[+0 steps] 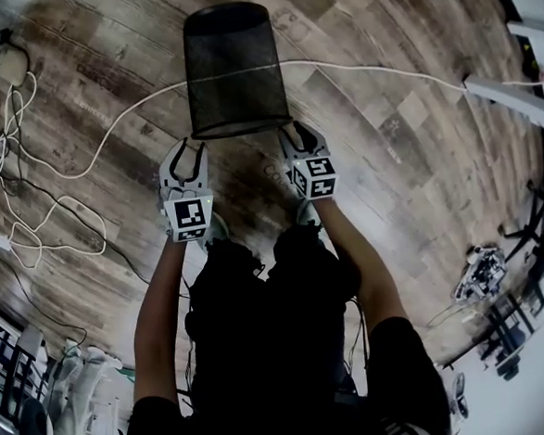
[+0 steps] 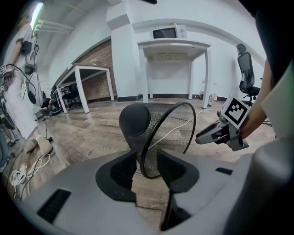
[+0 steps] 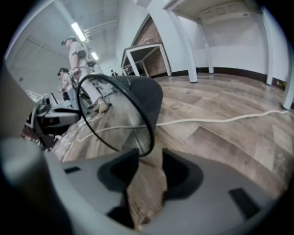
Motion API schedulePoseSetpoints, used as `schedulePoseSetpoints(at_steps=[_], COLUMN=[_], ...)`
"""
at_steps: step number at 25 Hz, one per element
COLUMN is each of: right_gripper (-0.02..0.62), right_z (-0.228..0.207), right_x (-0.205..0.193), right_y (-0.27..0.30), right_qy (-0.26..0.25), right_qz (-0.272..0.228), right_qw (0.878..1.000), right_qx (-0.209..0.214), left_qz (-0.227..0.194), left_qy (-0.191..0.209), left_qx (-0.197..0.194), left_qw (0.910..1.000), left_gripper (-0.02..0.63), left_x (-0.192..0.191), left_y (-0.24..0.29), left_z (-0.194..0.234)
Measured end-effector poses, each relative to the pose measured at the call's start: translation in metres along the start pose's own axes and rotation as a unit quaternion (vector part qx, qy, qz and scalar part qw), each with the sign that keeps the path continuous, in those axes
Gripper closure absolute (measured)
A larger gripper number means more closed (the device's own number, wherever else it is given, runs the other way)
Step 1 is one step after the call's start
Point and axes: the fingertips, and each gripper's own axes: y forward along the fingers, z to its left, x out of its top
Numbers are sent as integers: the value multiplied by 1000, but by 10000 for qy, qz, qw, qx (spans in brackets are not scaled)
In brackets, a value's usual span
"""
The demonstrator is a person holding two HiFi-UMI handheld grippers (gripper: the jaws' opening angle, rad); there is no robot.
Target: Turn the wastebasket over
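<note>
The wastebasket [image 1: 234,70] looks to lie on its side low on the wooden floor [image 1: 389,157], though whether it fully rests there I cannot tell. Its long axis runs straight away from the person: the open rim [image 2: 141,165] is the near end, and the closed bottom [image 1: 225,15] is the far end. A white cable [image 1: 373,70] crosses the floor behind the mesh.

The left gripper [image 1: 185,148] sits at the rim's left side and the right gripper [image 1: 301,145] at its right side, so neither hand is nearer than the other. In the left gripper view the rim wire stands between the wide-spread fingers [image 2: 117,172] with floor showing on both sides of it. In the right gripper view the rim's lower edge hangs just over the gap between the fingers [image 3: 179,172], which are also wide and do not press on it. Nothing is held by either hand.

The coming move likely turns on this layout — the mouth faces the person and both hands flank the rim. By my reading, a grip on the rim from both sides would let the near end be swung about that far bottom until the mouth faces the floor.
</note>
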Motion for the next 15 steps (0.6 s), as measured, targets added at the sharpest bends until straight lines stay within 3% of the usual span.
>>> schedulePoseSetpoints(at_steps=[8, 11, 15], right_gripper=[435, 534, 538], right_z=[0, -2, 1], right_x=[10, 14, 20], right_y=[20, 22, 14], right_qy=[154, 184, 229], right_qz=[-136, -176, -192], right_qw=[9998, 9996, 9994], right_qx=[6, -146, -177], left_qz=[89, 162, 253], left_qy=[153, 172, 52], left_qx=[16, 86, 17], left_qw=[9998, 9997, 9997], left_gripper=[437, 527, 537], left_x=[-9, -15, -11], left_y=[17, 19, 16], left_z=[1, 5, 9])
